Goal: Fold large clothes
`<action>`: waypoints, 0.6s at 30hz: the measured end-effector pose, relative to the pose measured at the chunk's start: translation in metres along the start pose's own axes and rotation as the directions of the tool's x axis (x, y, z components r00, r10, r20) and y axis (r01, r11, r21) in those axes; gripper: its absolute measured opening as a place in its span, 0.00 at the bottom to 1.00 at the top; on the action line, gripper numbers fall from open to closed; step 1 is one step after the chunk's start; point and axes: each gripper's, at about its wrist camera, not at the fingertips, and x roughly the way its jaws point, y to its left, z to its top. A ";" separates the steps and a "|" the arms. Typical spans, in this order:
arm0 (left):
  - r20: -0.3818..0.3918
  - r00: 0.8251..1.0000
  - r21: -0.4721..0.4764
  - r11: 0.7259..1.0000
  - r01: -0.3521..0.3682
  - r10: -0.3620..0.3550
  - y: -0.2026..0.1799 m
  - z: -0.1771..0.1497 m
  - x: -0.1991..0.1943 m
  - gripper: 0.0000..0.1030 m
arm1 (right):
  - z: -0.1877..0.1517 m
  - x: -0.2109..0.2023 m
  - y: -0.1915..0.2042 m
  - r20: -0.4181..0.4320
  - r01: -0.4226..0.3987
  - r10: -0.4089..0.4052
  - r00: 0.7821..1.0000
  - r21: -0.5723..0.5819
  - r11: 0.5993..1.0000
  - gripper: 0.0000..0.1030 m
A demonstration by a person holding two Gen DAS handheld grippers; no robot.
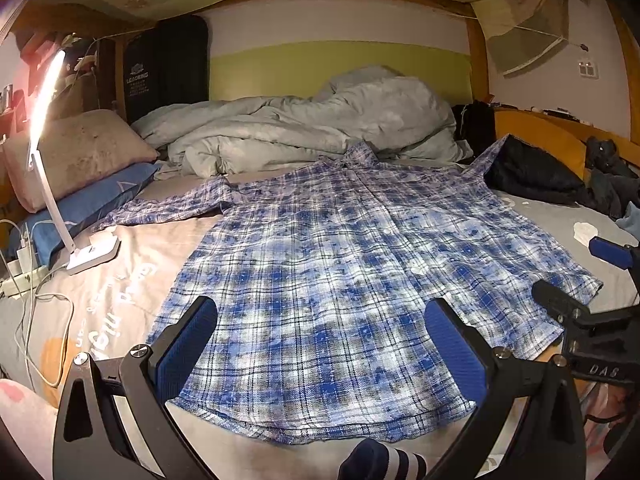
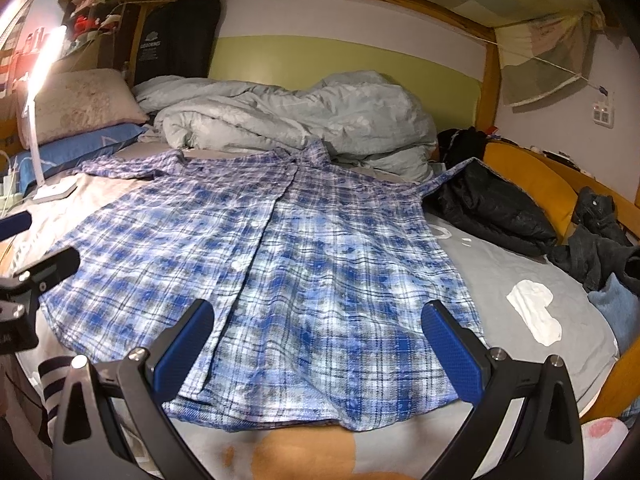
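While both tongs gape, the shirt [image 1: 320, 272] hem lies clear.

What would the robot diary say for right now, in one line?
stage: before first fold | plaid shirt: flat on bed | left gripper: open, empty | right gripper: open, empty

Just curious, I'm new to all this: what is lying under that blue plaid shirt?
The plaid shirt lies flat on a grey bedsheet with white lettering and an orange print near the hem. Its right sleeve runs under a black jacket. Whatever the sheet shows beneath the shirt is covered.
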 end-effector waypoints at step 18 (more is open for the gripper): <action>-0.116 0.987 0.027 0.994 -0.105 0.108 0.008 -0.007 0.032 1.00 | -0.047 0.031 0.069 -0.310 -0.237 0.114 0.944 -0.394 0.888 1.00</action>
